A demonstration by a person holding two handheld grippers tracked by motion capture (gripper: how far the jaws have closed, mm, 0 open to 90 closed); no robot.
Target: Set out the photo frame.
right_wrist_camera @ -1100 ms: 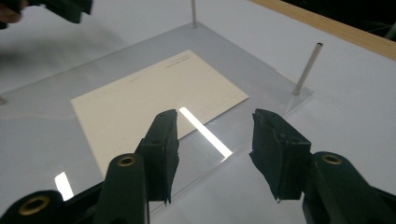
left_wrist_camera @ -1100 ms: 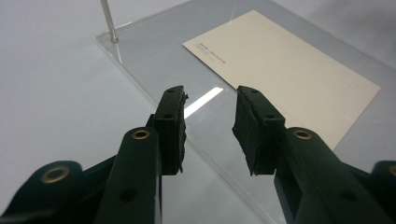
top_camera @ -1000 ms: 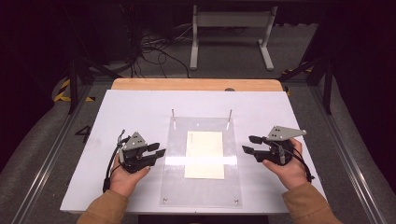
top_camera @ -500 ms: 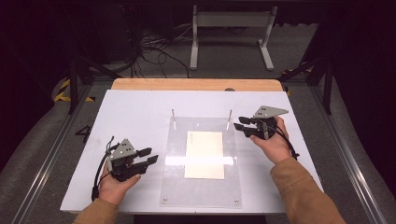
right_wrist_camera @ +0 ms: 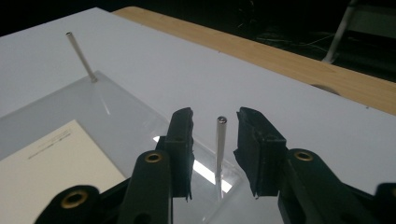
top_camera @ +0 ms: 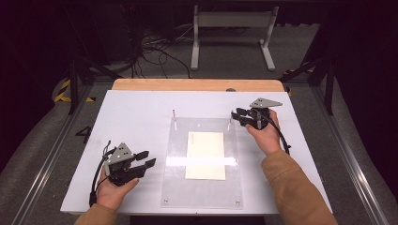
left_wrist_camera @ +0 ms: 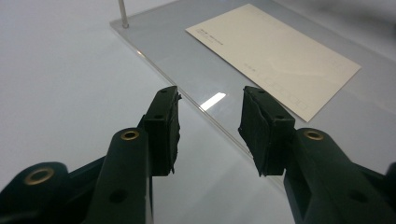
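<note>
A clear acrylic plate (top_camera: 204, 187) lies mid-table with a cream card (top_camera: 205, 154) on it and a thin metal pin at each far corner. My right gripper (top_camera: 234, 117) is at the far right pin (top_camera: 230, 118). In the right gripper view that pin (right_wrist_camera: 219, 149) stands upright between the jaws of the right gripper (right_wrist_camera: 215, 116), which have just been closing, with a gap on both sides. My left gripper (top_camera: 149, 158) is by the plate's left edge. It (left_wrist_camera: 210, 100) is open, its jaws just widened, and the plate's edge (left_wrist_camera: 187, 95) runs below them.
The white tabletop (top_camera: 131, 122) has a wooden strip (top_camera: 197, 84) along its far edge. The other pin (top_camera: 174, 115) stands at the plate's far left corner. Beyond the table are a dark floor, cables and a white frame (top_camera: 230, 33).
My right hand has moved away and left, from beside the plate to the far right pin, and its jaws have narrowed. My left hand has drifted a little toward the near edge.
</note>
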